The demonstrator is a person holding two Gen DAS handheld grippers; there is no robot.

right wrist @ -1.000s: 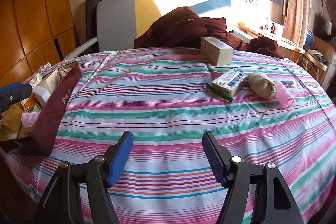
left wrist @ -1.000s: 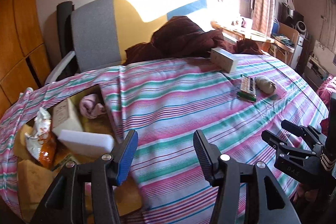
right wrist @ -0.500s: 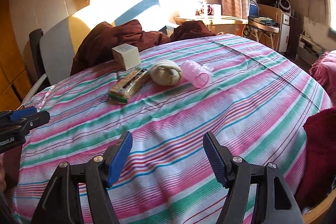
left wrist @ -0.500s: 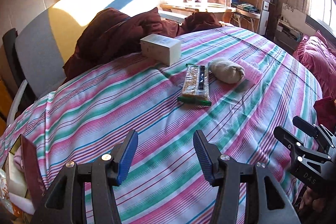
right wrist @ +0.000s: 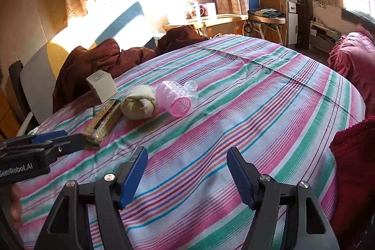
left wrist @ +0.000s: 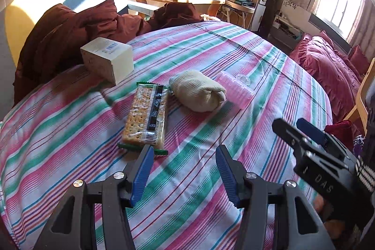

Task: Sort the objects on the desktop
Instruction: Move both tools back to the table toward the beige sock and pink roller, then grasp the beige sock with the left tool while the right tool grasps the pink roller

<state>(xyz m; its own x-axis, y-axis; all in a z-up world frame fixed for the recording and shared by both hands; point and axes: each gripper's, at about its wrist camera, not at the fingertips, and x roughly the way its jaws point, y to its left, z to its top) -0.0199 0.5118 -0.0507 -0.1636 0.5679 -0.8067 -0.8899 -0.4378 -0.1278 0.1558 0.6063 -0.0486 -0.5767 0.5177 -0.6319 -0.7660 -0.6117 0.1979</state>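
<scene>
The left gripper (left wrist: pixel 185 170) is hovering with jaws spread wide and holding nothing, its left fingertip just short of the cracker pack (left wrist: pixel 145 118) lying at its 12 o'clock on the striped cloth (left wrist: pixel 70 147). The right gripper (right wrist: pixel 187 170) is likewise gaping wide and empty over bare cloth. Beyond the pack, the cream sock roll (left wrist: pixel 199 94) is touching the pink roller (left wrist: pixel 235 90) at 1 o'clock, and the white box (left wrist: pixel 107 59) is sitting farthest, at 11 o'clock.
</scene>
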